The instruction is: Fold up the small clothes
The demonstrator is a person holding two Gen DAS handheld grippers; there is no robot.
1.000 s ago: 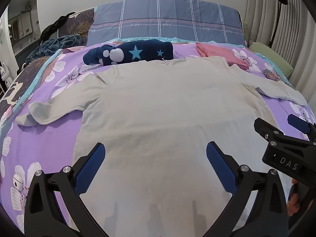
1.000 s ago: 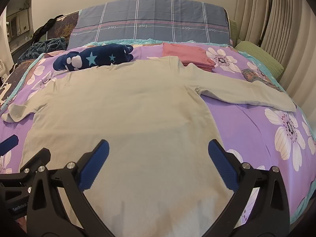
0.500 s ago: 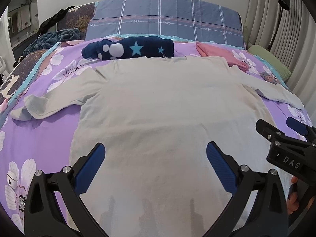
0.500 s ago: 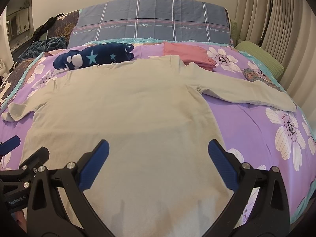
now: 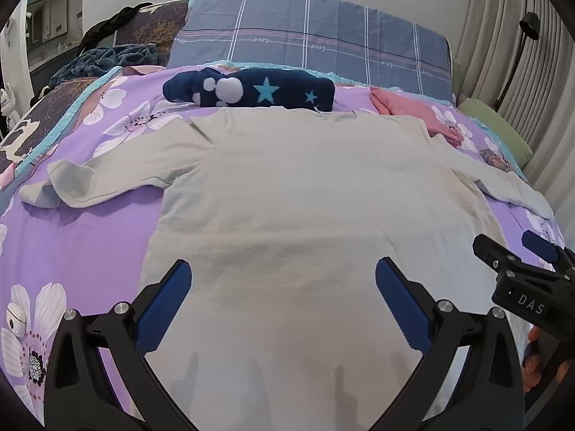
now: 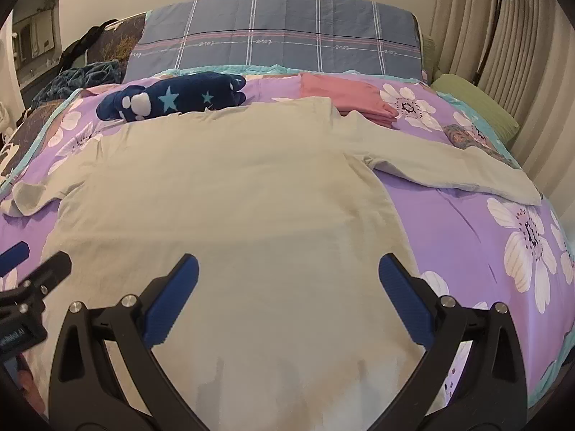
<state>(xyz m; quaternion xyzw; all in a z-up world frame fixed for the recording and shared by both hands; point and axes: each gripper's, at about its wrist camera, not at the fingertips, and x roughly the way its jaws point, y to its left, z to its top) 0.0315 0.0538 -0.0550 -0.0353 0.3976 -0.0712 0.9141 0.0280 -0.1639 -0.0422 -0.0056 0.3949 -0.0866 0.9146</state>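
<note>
Both claws gape above the flat shirt, hem nearest, sleeves outspread.

1. Long-sleeved shirt: matt, pale cloth, faintly creased.
2. Bedspread: smooth printed cloth, purple floral.
3. Rolled garment: dark fleecy cloth.
4. Left gripper: matt black plastic; ribbed blue pads; bright metal screws.

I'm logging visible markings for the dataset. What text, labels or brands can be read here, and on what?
"DAS": on the right gripper body, left wrist view.
"love": repeated in script along the plaid pillow stripe.
Label on the left gripper body, right wrist view: seen at an angle, unreadable.
</note>
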